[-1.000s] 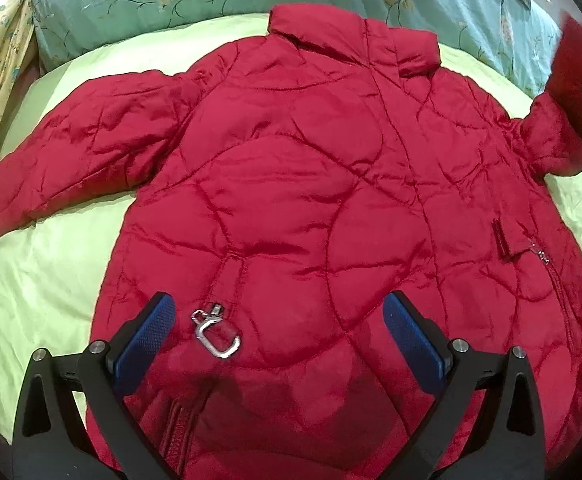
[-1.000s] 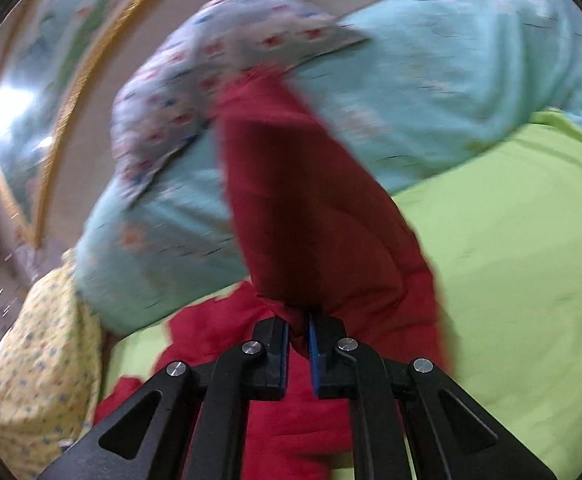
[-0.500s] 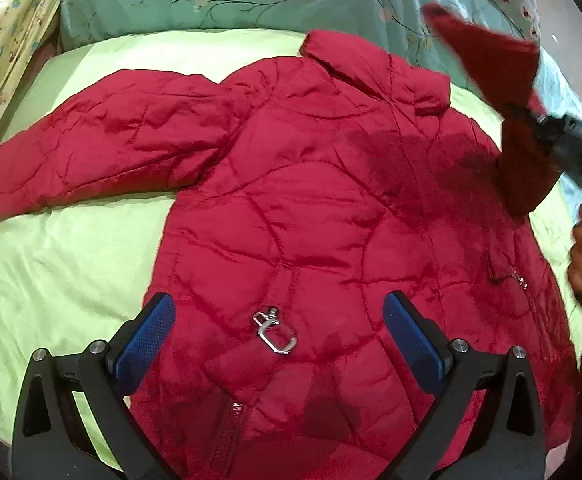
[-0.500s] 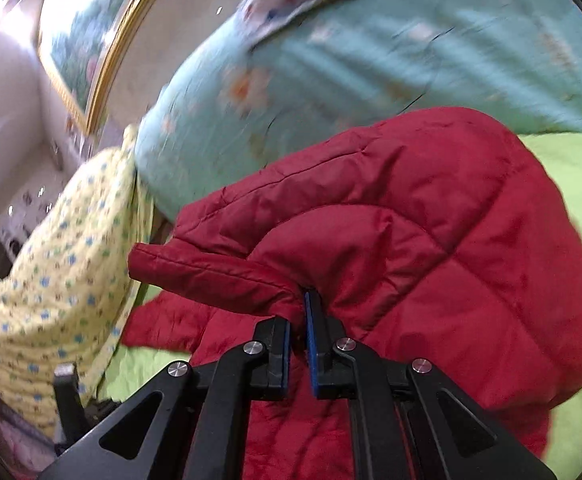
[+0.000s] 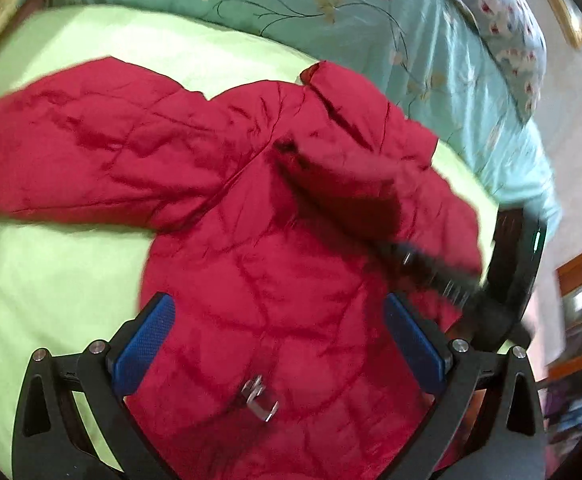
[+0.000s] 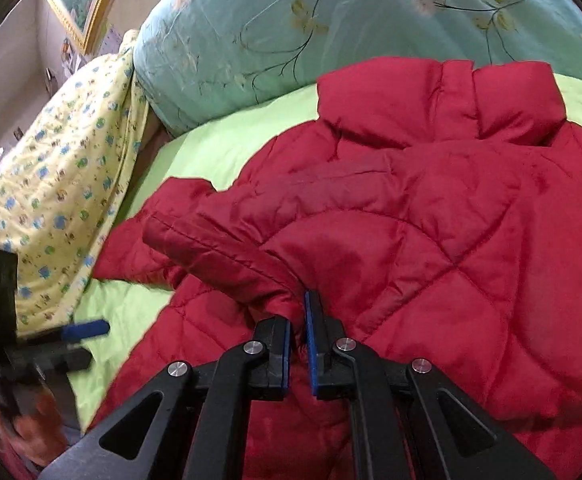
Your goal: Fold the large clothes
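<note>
Right claw (image 6: 299,340) pinched onto red jacket (image 6: 431,240) sleeve cuff; left claw (image 5: 279,344) wide apart, empty above it.

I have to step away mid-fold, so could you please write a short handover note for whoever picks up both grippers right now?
Right gripper: shut on the jacket's right sleeve near the cuff, holding it across the jacket body.
Left gripper: open, holding nothing, above the lower part of the jacket near its metal clasp.
Red quilted jacket: spread on the green sheet, collar toward the teal floral quilt.
Done: right sleeve brought in over the body, not yet released.
Left: lay that sleeve flat and let go, fold in the left sleeve, which lies stretched out on the sheet, then fold the body.
</note>
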Tool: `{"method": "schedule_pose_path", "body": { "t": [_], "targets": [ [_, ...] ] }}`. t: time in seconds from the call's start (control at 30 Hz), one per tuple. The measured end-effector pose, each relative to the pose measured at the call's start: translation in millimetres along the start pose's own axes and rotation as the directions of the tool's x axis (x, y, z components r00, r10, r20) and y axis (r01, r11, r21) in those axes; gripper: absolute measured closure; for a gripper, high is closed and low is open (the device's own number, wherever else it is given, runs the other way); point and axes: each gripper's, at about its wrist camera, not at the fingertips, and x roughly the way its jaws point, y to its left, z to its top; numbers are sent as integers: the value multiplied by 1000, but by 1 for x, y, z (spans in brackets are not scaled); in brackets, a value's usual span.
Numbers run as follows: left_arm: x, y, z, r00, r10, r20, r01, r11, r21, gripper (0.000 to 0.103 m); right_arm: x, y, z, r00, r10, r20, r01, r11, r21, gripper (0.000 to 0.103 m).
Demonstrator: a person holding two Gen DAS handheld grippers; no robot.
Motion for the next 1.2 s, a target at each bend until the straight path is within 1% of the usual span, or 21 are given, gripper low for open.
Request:
{"method": "schedule_pose_path", "body": {
  "t": [0.1, 0.2, 0.3, 0.33, 0.37, 0.4, 0.43, 0.5, 0.53, 0.57, 0.6, 0.67, 0.7, 0.73, 0.8, 0.87, 0.97, 1.03, 1.1, 1.13, 1.2],
  "targets": [
    [16, 6, 25, 997, -66, -28, 64, 996, -61, 0, 5, 14, -5, 1000, -23, 0, 23, 997, -69, 91],
    [36, 6, 43, 990, -125, -63, 118, 987, -105, 0, 5, 21, -7, 999, -51, 2, 51, 992, -119, 90],
    [55, 7, 59, 978, -194, -76, 183, 974, -135, 1, 8, 22, -7, 999, -51, 2, 50, 992, -119, 89],
    [61, 6, 63, 975, -207, -81, 195, 972, -134, 12, 8, 20, -7, 999, -46, -2, 46, 993, -110, 88],
    [65, 5, 65, 972, -217, -86, 205, 970, -130, 37, 9, 18, -7, 999, -42, -6, 41, 994, -101, 88],
    [71, 3, 69, 967, -231, -107, 218, 968, -127, 50, 9, 15, -7, 999, -40, -12, 39, 995, -92, 88],
    [74, 4, 71, 964, -235, -121, 219, 967, -132, 56, 9, 14, -8, 999, -40, -15, 38, 995, -89, 87],
    [76, 1, 73, 969, -214, -124, 201, 973, -111, 61, 10, 18, -11, 999, -53, -10, 52, 994, -101, 85],
    [74, -4, 73, 975, -189, -120, 180, 980, -80, 73, 9, 21, -11, 998, -59, -6, 58, 992, -112, 83],
    [71, -10, 72, 983, -144, -114, 140, 989, -36, 90, 9, 23, -12, 998, -61, -3, 61, 991, -118, 82],
    [70, -11, 71, 988, -108, -109, 107, 994, -7, 93, 8, 24, -12, 998, -58, -2, 58, 991, -120, 77],
    [68, -12, 70, 992, -81, -94, 84, 996, 21, 95, 6, 22, -11, 999, -36, -12, 35, 994, -101, 67],
    [67, -12, 69, 995, -53, -80, 57, 997, 44, 96, 1, 21, -10, 1000, -8, -18, 6, 997, -80, 58],
    [65, -13, 68, 998, -20, -64, 25, 997, 72, 96, -4, 20, -10, 1000, 1, -11, -2, 997, -71, 55],
    [61, -16, 67, 999, 48, -22, -45, 991, 130, 96, -26, 16, -10, 999, -20, 32, 22, 998, -62, 55],
    [56, -23, 66, 991, 131, 41, -137, 970, 201, 96, -46, 4, -9, 995, -56, 77, 58, 998, -27, 55],
    [56, -30, 61, 976, 198, 91, -216, 935, 280, 96, -78, -33, -3, 971, -193, 143, 186, 981, 64, 54],
    [60, -33, 56, 969, 225, 102, -246, 918, 311, 96, -86, -59, 1, 955, -263, 136, 248, 961, 120, 52],
    [61, -36, 51, 965, 238, 109, -261, 910, 322, 94, -84, -86, 1, 953, -287, 99, 267, 947, 180, 53],
    [59, -35, 49, 964, 244, 109, -266, 910, 318, 91, -82, -94, 0, 953, -292, 79, 272, 942, 197, 53],
    [45, -30, 48, 964, 237, 124, -263, 923, 280, 91, -72, -107, -4, 956, -291, 40, 275, 936, 220, 54]
  ]
}}
